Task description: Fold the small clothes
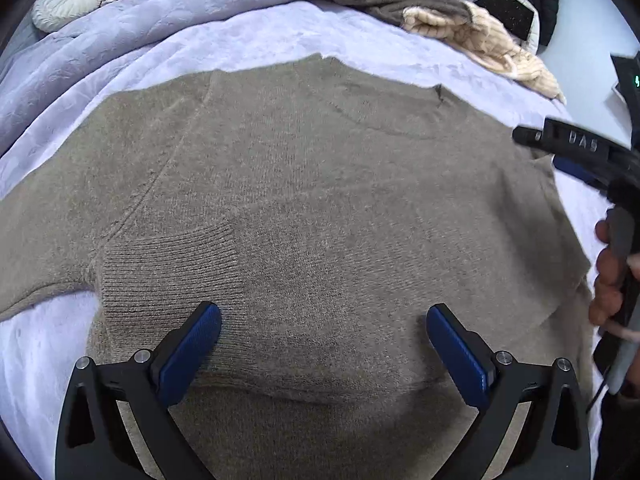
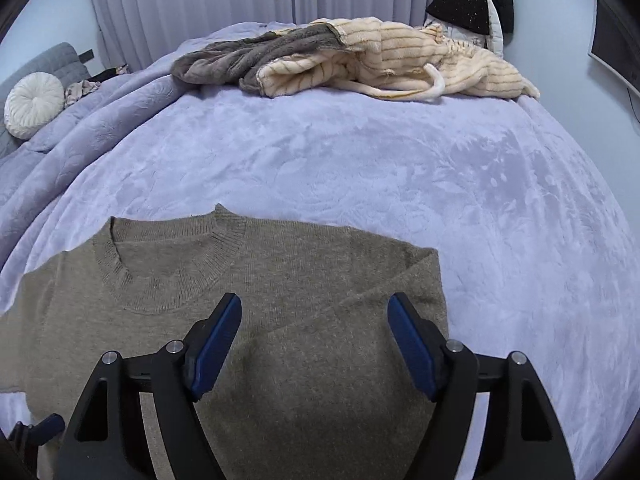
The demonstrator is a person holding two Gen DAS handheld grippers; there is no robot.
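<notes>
A taupe knit sweater [image 1: 320, 184] lies flat on the lavender bed cover [image 1: 240, 40], with a sleeve folded across its body and the ribbed cuff [image 1: 168, 264] on top. My left gripper [image 1: 324, 316] hovers open just above the cuff and the sweater's middle, nothing between its blue pads. In the right wrist view the sweater [image 2: 260, 320] shows its round neckline [image 2: 172, 276] and a folded right shoulder. My right gripper [image 2: 316, 308] stands open over that shoulder fold, with nothing between its pads. A hand holds the right gripper [image 1: 576, 148] at the right edge of the left wrist view.
A heap of cream striped and grey plush clothes [image 2: 352, 60] lies at the far side of the bed. A round white cushion [image 2: 34, 104] rests at the far left by a grey headboard. Dark clothes [image 2: 472, 4] hang at the back right. Curtains stand behind the bed.
</notes>
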